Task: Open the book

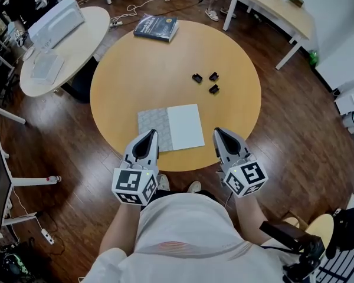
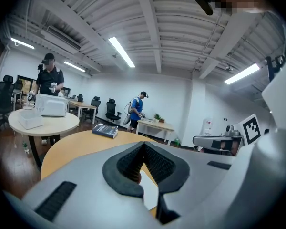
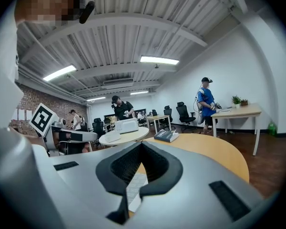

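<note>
A thin book (image 1: 171,128) lies flat near the front of the round wooden table (image 1: 124,87); its left half is grey and patterned, its right half plain white. My left gripper (image 1: 147,138) hovers over the table's near edge, just left of the book, and is shut on nothing. My right gripper (image 1: 219,135) sits just right of the book, also shut and empty. In the left gripper view the gripper (image 2: 143,144) points across the table. A strip of the grey half (image 3: 133,187) shows through the right gripper (image 3: 140,144).
A thick blue book (image 1: 156,27) lies at the table's far edge. Three small black pieces (image 1: 205,80) sit right of centre. A second round table (image 1: 76,46) with a white box stands at the far left, a desk (image 1: 277,7) far right. People stand behind.
</note>
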`<state>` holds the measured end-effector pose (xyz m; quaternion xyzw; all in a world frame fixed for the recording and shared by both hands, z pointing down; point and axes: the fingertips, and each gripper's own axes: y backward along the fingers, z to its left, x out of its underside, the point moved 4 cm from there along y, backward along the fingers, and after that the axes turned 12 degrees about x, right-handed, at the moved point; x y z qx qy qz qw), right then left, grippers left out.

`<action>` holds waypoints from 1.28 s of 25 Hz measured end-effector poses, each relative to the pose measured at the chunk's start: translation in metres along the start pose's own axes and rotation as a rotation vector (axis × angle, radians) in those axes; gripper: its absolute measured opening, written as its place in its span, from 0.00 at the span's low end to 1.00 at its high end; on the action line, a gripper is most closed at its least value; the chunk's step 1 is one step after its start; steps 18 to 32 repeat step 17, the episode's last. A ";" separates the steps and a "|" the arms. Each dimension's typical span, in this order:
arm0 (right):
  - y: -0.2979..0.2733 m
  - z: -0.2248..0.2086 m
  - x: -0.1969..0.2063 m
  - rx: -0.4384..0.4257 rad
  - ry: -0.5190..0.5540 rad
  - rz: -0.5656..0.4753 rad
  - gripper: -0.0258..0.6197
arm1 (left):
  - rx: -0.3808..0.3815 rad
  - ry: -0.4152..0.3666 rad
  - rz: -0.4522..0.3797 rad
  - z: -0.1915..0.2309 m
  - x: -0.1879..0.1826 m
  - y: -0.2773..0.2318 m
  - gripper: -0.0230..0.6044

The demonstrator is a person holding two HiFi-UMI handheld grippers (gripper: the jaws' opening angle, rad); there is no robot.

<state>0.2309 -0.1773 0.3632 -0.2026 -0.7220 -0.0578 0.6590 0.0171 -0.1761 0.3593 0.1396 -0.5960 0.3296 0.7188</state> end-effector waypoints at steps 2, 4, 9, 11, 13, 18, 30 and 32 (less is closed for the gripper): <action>-0.001 -0.001 -0.001 -0.001 0.003 0.000 0.04 | 0.003 0.004 -0.005 -0.001 -0.002 0.000 0.05; -0.003 -0.002 -0.002 -0.004 0.006 -0.002 0.04 | 0.003 0.003 -0.007 -0.001 -0.002 -0.002 0.05; -0.003 0.001 -0.005 -0.017 0.021 0.004 0.04 | 0.005 0.021 0.003 0.000 0.002 0.001 0.05; -0.004 0.002 -0.003 -0.019 0.021 0.007 0.04 | -0.001 0.013 0.006 0.001 0.002 0.003 0.05; -0.005 0.002 -0.003 -0.020 0.020 0.010 0.04 | -0.008 -0.009 0.012 0.001 0.002 0.003 0.05; -0.006 0.003 -0.003 -0.021 0.023 0.013 0.04 | -0.006 -0.031 0.013 -0.001 0.000 0.003 0.05; -0.006 0.003 -0.003 -0.021 0.023 0.013 0.04 | -0.006 -0.031 0.013 -0.001 0.000 0.003 0.05; -0.006 0.003 -0.003 -0.021 0.023 0.013 0.04 | -0.006 -0.031 0.013 -0.001 0.000 0.003 0.05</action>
